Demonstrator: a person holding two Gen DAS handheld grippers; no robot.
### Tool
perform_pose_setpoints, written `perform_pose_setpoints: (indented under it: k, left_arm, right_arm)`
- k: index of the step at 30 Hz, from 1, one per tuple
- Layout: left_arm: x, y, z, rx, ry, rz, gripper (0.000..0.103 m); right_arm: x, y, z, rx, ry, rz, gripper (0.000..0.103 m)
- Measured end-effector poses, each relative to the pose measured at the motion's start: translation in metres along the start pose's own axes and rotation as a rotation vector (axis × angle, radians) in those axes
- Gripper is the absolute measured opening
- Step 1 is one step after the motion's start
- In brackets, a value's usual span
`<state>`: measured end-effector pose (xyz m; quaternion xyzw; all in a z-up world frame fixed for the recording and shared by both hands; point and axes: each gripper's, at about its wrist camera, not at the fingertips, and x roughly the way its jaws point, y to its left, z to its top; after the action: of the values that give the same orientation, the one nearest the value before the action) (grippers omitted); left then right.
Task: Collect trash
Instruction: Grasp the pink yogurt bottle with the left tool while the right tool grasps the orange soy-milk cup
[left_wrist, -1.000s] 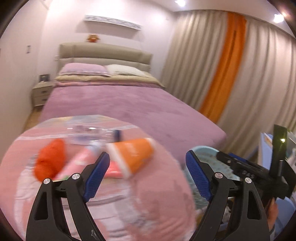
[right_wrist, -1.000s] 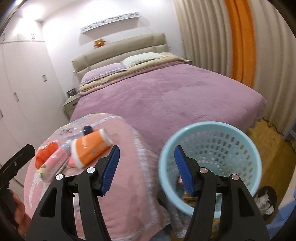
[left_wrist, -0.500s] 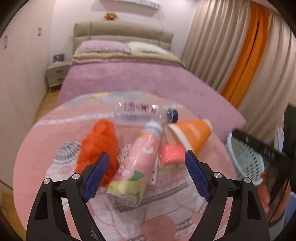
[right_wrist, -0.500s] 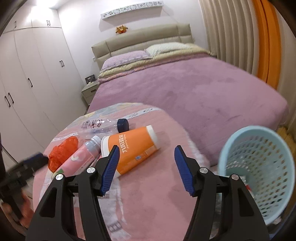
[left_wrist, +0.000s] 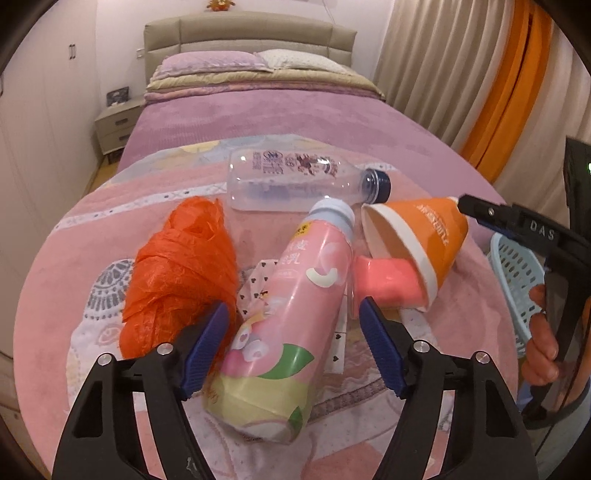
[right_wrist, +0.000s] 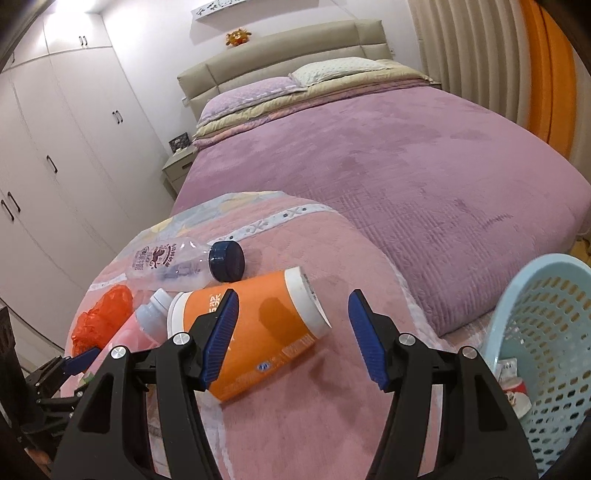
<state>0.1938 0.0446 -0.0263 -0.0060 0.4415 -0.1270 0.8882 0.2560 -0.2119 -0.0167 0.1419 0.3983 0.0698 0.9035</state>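
A wide bed (right_wrist: 388, 177) under a purple cover is filling the room, with white wardrobes (right_wrist: 55, 147) to one side and beige and orange curtains (left_wrist: 480, 74) to the other. In front of it, a round table draped in a pink patterned cloth (right_wrist: 314, 424) is carrying the trash. A pale blue mesh basket (right_wrist: 546, 350) is standing just beside the table. An orange paper cup (right_wrist: 258, 325) is lying on its side, touching a pink drink bottle (left_wrist: 280, 321), with a clear plastic bottle (left_wrist: 295, 181) behind and a crumpled orange bag (left_wrist: 177, 273) alongside. The left gripper (left_wrist: 291, 347) has just been closing; its jaws are straddling the pink bottle without pressing it. The right gripper (right_wrist: 291, 332) is hovering half-wide over the cup, holding nothing.
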Motion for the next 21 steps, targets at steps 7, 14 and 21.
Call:
perform_pose_setpoints:
  k: [7,14,21]
  left_arm:
    - [0.009,-0.001,-0.001,-0.002,0.035,-0.003,0.052]
    - [-0.008,-0.006,-0.016,-0.024,0.007,-0.001,0.049]
    - [-0.032,-0.004,-0.046,-0.070,-0.031,0.004,0.049]
  right_arm:
    - [0.012,0.002,0.000,-0.015,0.052,0.055,0.058]
    - [-0.011,0.009,-0.014,-0.052,0.040,0.121,0.057]
    - [-0.044,0.030,-0.054,-0.102,0.036,0.171,0.057]
